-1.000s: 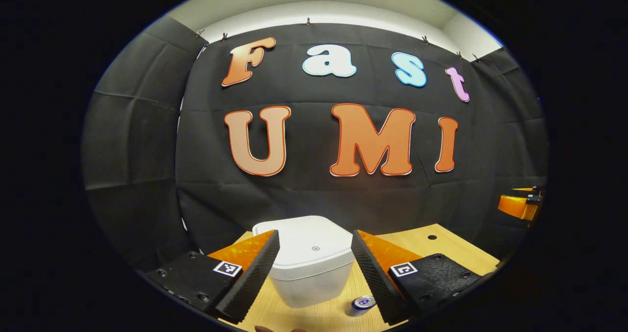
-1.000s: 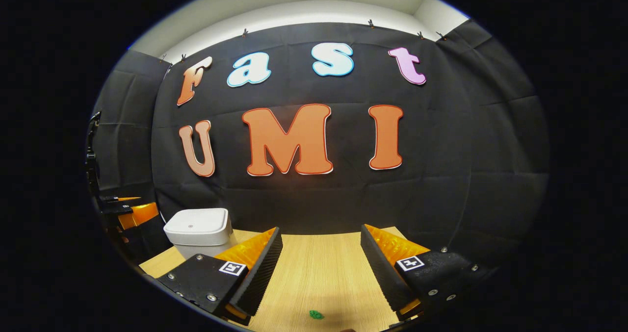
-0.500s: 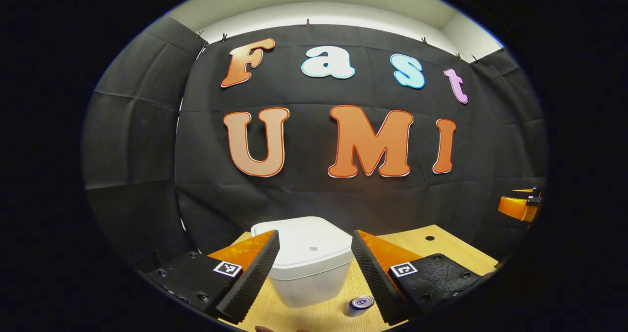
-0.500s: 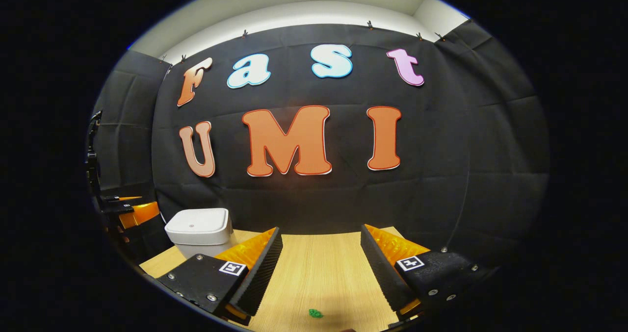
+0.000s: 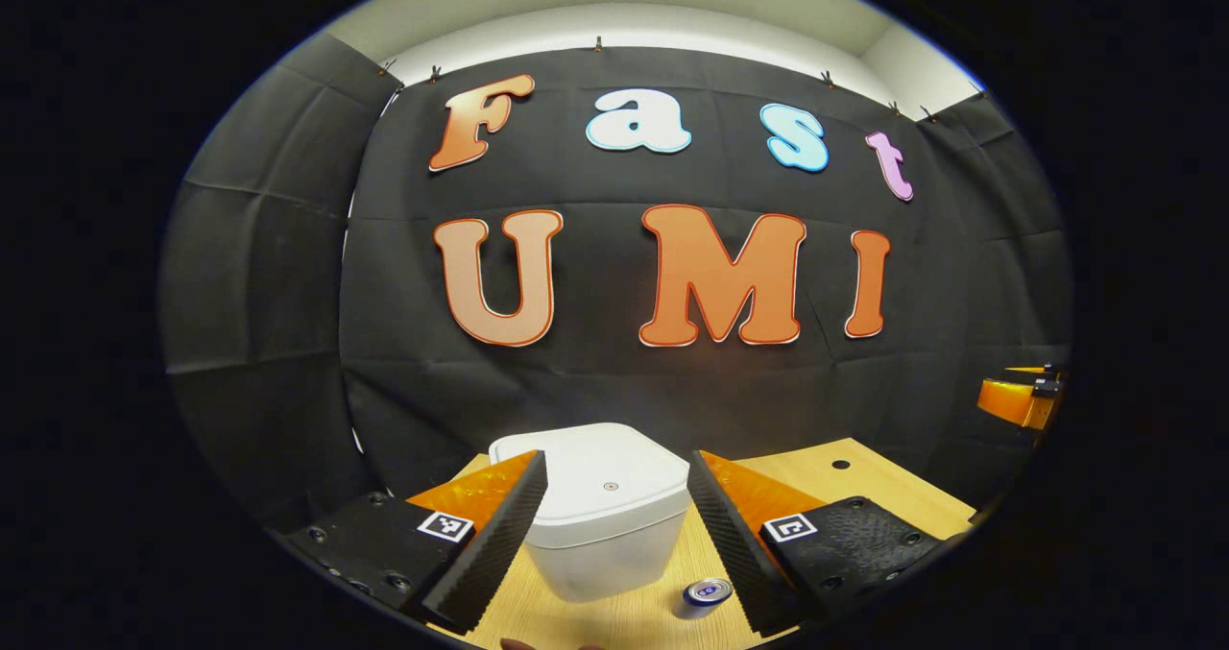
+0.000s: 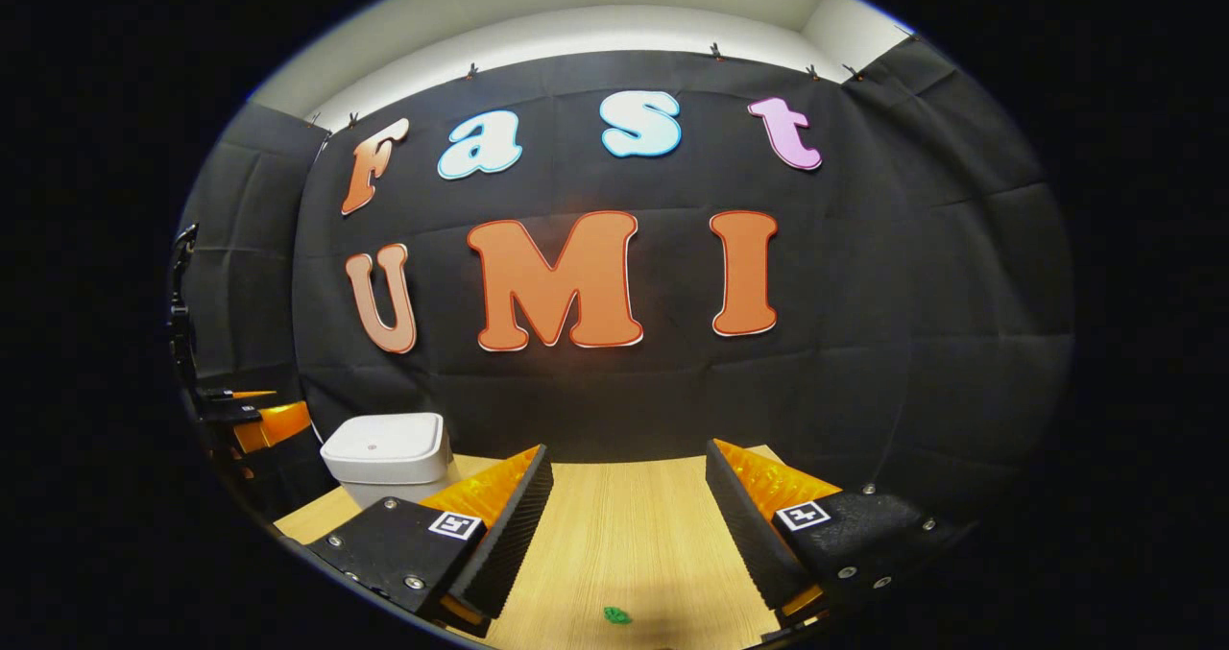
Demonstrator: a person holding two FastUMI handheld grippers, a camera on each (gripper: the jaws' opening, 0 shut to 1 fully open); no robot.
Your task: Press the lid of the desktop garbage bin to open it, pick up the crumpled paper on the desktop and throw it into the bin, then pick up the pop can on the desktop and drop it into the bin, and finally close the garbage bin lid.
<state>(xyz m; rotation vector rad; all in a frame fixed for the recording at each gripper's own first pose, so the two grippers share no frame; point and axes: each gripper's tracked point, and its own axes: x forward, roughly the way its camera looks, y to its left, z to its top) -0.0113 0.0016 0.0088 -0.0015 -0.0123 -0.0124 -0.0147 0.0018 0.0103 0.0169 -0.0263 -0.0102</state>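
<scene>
- Here, one garbage bin point(image 5: 603, 525) stands on the counter point(image 5: 845, 482): a white plastic box with rounded corners, tapering toward its base, under a smooth, slightly domed lid point(image 5: 597, 472) that lies flat and closed, with a small round mark near its middle.
- One pop can point(image 5: 706, 596) stands upright on the counter just beside the bin's lower right corner in the left gripper view; its shiny metal top faces up.
- One small green crumpled paper point(image 6: 617, 615) lies on the bare counter in the right gripper view, well apart from the bin, low between that tool's fingers.
- The counter is pale wood-grain board with one small dark hole point(image 5: 841, 465) toward its far right.
- The left gripper point(image 5: 616, 487) hangs in front of the bin, jaws wide apart, holding nothing; each of its two fingers point(image 5: 499, 535) is a wedge with a finely ribbed inner face.
- The right gripper point(image 6: 629, 482) hangs over open counter, jaws likewise spread and empty, with the same ribbed wedges.
- In the right gripper view the bin sits at far left, near the other gripper.
</scene>
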